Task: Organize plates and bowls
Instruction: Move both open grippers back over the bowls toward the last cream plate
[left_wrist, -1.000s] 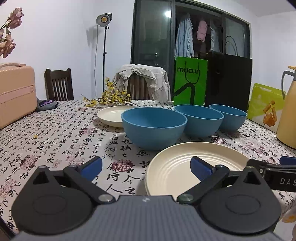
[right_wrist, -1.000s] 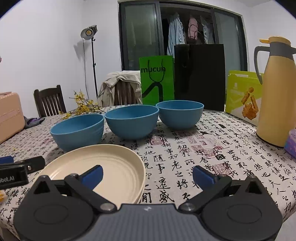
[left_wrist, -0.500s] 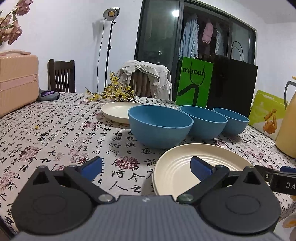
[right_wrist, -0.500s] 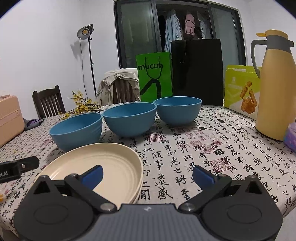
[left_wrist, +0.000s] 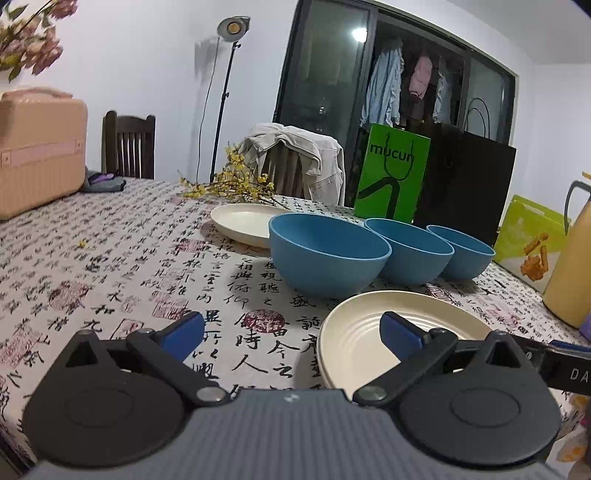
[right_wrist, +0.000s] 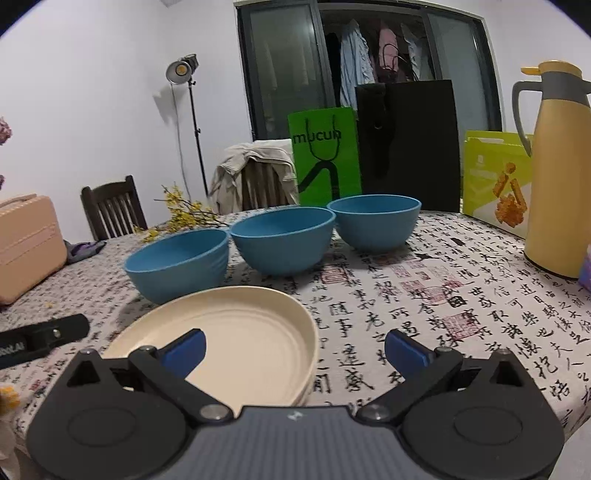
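Three blue bowls stand in a row on the patterned tablecloth: the nearest one (left_wrist: 328, 254) (right_wrist: 177, 262), the middle one (left_wrist: 410, 249) (right_wrist: 282, 240), the far one (left_wrist: 461, 253) (right_wrist: 375, 223). A cream plate (left_wrist: 369, 339) (right_wrist: 243, 328) lies in front of them near the table's front edge. A second cream plate (left_wrist: 242, 223) lies behind the nearest bowl. My left gripper (left_wrist: 291, 334) is open, low over the cloth, its right fingertip over the near plate's rim. My right gripper (right_wrist: 293, 349) is open too, its left fingertip over that plate.
A yellow thermos (right_wrist: 557, 173) stands at the right. Green (left_wrist: 391, 181), black (right_wrist: 406, 144) and lime (right_wrist: 495, 181) bags line the far edge. A pink case (left_wrist: 37, 151) sits at the left, yellow flower sprigs (left_wrist: 229, 184) behind the far plate. Chairs stand beyond the table.
Both wrist views have tilted and shifted a little; the left view has slid leftward, so the dishes sit further right in it. No dish has moved, and both grippers stay open.
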